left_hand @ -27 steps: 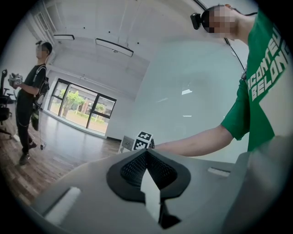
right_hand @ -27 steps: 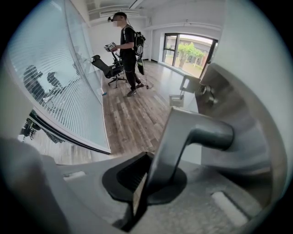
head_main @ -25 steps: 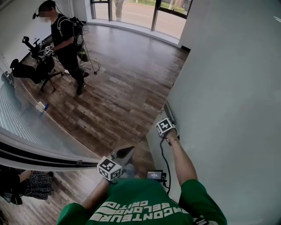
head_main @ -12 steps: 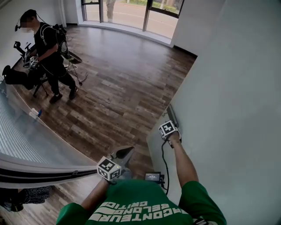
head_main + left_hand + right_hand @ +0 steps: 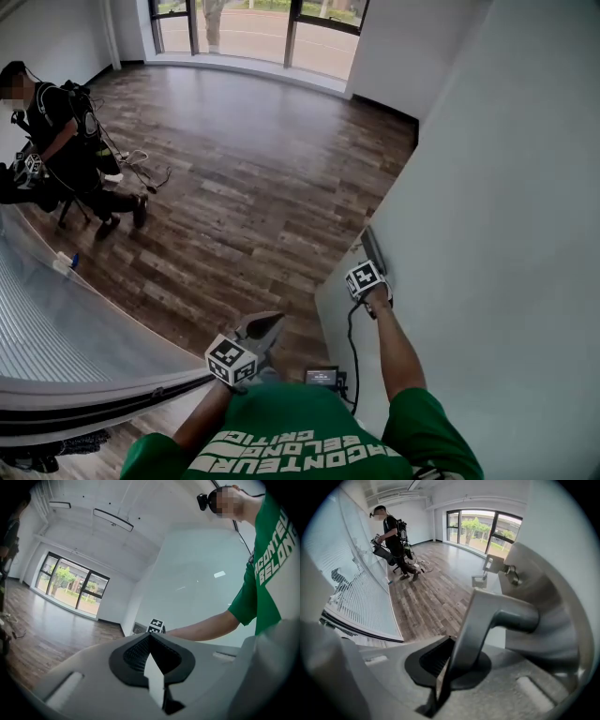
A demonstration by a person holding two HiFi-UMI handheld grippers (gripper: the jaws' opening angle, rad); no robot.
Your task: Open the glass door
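Note:
The glass door (image 5: 487, 178) is a frosted pane that fills the right of the head view, with its edge toward the room. Its grey lever handle (image 5: 372, 249) sits at that edge. My right gripper (image 5: 373, 272) points down and is shut on the handle, its marker cube just below. In the right gripper view the handle (image 5: 497, 613) runs down between the closed pads of my right gripper (image 5: 452, 670). My left gripper (image 5: 270, 323) hangs free in front of my chest, left of the door, shut on nothing. In its own view the left gripper (image 5: 151, 643) points level into the room.
Another person (image 5: 58, 131) with a backpack bends over a black chair at the far left. A glass partition with blinds (image 5: 66, 319) runs along the left. Tall windows (image 5: 253, 28) close the far end of the wooden floor (image 5: 244, 178). A cable (image 5: 136, 157) lies near the person.
The right gripper and handle have drifted right and down in the head view as the door swings. The other person has slid toward the left edge. The left gripper has hardly shifted in the picture.

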